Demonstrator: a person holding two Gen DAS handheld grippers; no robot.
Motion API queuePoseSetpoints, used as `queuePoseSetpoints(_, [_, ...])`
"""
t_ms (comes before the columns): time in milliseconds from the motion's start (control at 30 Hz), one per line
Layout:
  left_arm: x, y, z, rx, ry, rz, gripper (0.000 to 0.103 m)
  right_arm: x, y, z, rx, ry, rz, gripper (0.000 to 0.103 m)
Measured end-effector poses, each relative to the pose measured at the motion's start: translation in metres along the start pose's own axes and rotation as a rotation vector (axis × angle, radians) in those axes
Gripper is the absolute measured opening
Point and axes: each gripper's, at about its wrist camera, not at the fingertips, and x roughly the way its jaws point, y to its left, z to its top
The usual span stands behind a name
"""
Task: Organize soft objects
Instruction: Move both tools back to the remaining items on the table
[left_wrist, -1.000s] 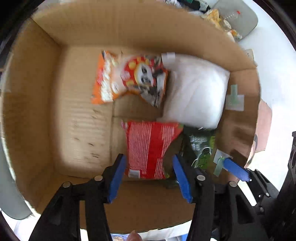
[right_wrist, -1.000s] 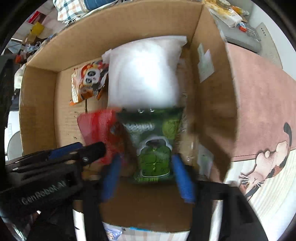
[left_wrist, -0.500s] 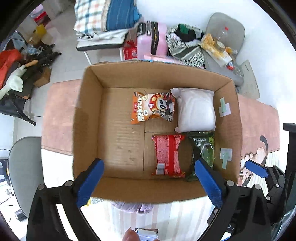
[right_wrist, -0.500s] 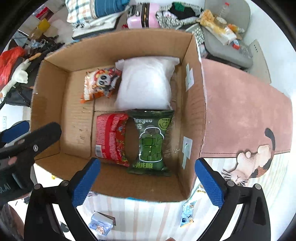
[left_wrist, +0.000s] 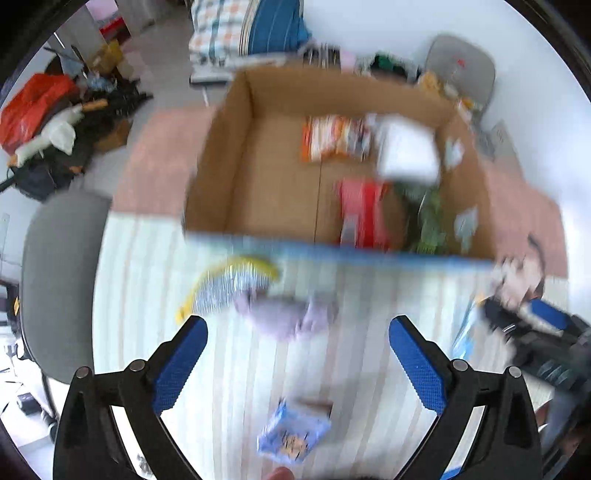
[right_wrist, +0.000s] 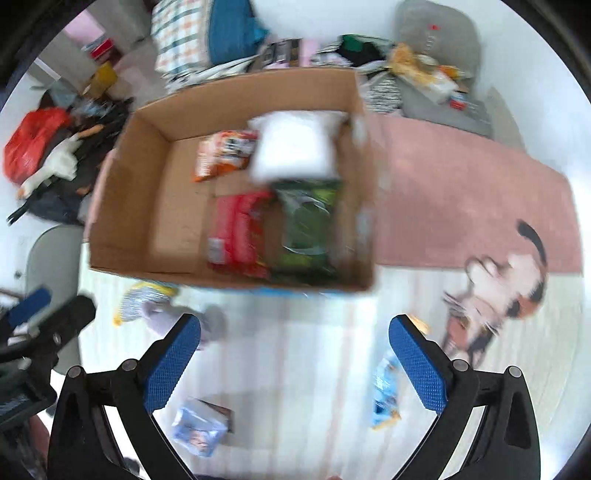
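Note:
An open cardboard box (left_wrist: 229, 173) (right_wrist: 147, 177) holds an orange snack bag (right_wrist: 225, 155), a white pillow pack (right_wrist: 295, 147), a red packet (right_wrist: 240, 236) and a green packet (right_wrist: 310, 229). On the striped mat in front lie a silver-yellow bag (left_wrist: 232, 288), a lilac soft thing (left_wrist: 288, 317), a pale blue packet (left_wrist: 291, 435) (right_wrist: 199, 428) and a blue-yellow packet (right_wrist: 386, 387). My left gripper (left_wrist: 297, 354) is open and empty above the mat. My right gripper (right_wrist: 293, 350) is open and empty too. The views are blurred.
A grey chair (left_wrist: 59, 280) stands at the left. A pink rug with a cat picture (right_wrist: 495, 295) lies right of the box. Clutter, bags and bedding (right_wrist: 207, 40) lie behind the box.
Both grippers have let go of the red and green packets in the box, opened wide and pulled back and up. The loose items on the mat have come into view.

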Motion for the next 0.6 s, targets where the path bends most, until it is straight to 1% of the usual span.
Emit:
queuePoseSetpoints(67, [0.028, 0.001, -0.019, 0.001, 0.077, 0.029, 0.101, 0.01, -0.017, -0.014, 0.035, 0.024, -0.022, 0.103])
queuePoseSetpoints(133, [0.05, 0.0, -0.034, 0.011, 0.135, 0.05, 0.101, 0.027, -0.04, -0.03, 0.089, 0.07, -0.046, 0.103])
queuePoseSetpoints(267, [0.085, -0.004, -0.063, 0.057, 0.226, 0.08, 0.101, 0.069, -0.083, -0.056, 0.193, 0.171, -0.071, 0.103])
queuePoseSetpoints(333, [0.094, -0.004, -0.078, 0.064, 0.261, 0.069, 0.101, 0.085, -0.096, -0.064, 0.224, 0.207, -0.073, 0.103])
queuePoseSetpoints(433, [0.105, 0.001, -0.089, 0.068, 0.279, 0.089, 0.101, 0.102, -0.104, -0.073, 0.256, 0.236, -0.033, 0.103])
queuePoseSetpoints(500, [0.108, 0.011, -0.086, 0.042, 0.262, 0.094, 0.101, 0.105, -0.098, -0.076, 0.242, 0.234, 0.018, 0.103])
queuePoseSetpoints(533, [0.108, 0.015, -0.085, 0.031, 0.255, 0.093, 0.101, 0.105, -0.091, -0.076, 0.224, 0.224, 0.063, 0.103])
queuePoseSetpoints(600, [0.102, 0.027, -0.077, 0.008, 0.215, 0.122, 0.101, 0.102, -0.067, -0.075, 0.151, 0.202, 0.145, 0.103])
